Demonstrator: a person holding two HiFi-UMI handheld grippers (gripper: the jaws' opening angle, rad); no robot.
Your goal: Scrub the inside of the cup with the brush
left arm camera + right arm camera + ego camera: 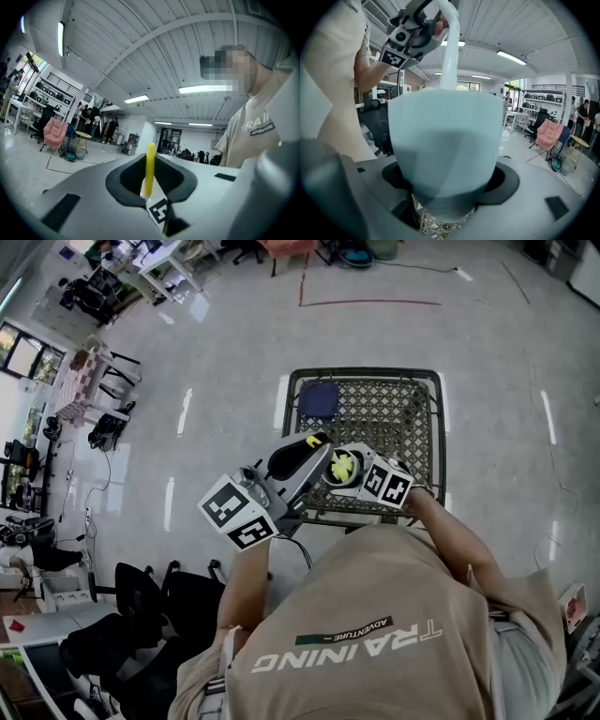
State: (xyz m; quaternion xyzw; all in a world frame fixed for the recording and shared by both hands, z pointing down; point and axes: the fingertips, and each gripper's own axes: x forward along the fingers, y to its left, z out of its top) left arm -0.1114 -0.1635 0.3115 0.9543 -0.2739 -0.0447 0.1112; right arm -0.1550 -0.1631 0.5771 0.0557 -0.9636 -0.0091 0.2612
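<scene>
In the head view, I hold both grippers together above a wire mesh table. My right gripper is shut on a pale blue cup, which fills the right gripper view. The brush's yellow bristles sit inside the cup. Its white handle rises out of the cup to my left gripper, which is shut on it. In the left gripper view, the handle's yellow end stands upright between the jaws of the left gripper.
A dark blue item lies on the mesh table's far left corner. Black office chairs stand at the person's left. Red tape lines mark the grey floor beyond the table. Desks and people are far off.
</scene>
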